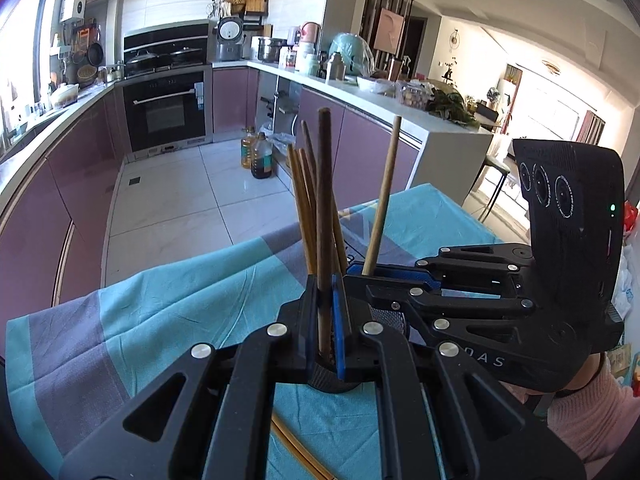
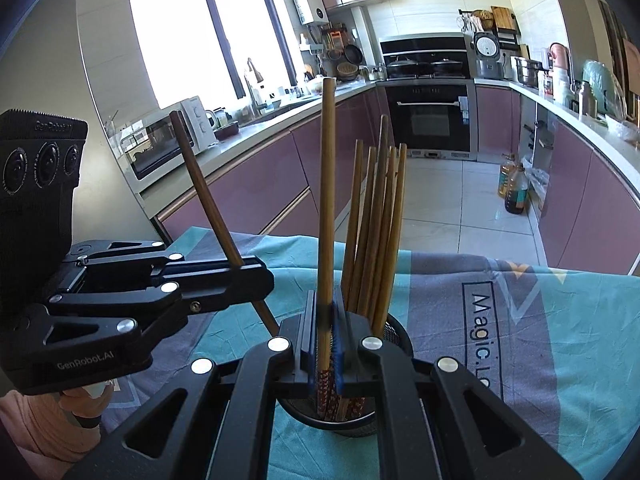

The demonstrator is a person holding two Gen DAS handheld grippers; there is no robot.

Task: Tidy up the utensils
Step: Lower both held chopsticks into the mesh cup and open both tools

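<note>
A black mesh holder (image 2: 394,332) stands on the teal and grey cloth with several wooden chopsticks (image 2: 380,220) upright in it. My right gripper (image 2: 325,320) is shut on a light brown chopstick (image 2: 327,184), held upright, its patterned lower end inside the holder. My left gripper (image 1: 326,312) is shut on a dark brown chopstick (image 1: 325,200), also upright, with its lower end at the holder's rim (image 1: 332,384). Each gripper shows in the other's view: the left gripper (image 2: 256,276) to the left, the right gripper (image 1: 362,276) to the right. Both hover close over the holder.
One loose chopstick (image 1: 296,448) lies on the cloth (image 2: 520,360) near the front edge. Beyond the table's far edge are a tiled floor, purple cabinets, an oven (image 1: 166,116) and oil bottles (image 1: 260,156). A pink-sleeved hand (image 1: 592,408) holds the right gripper.
</note>
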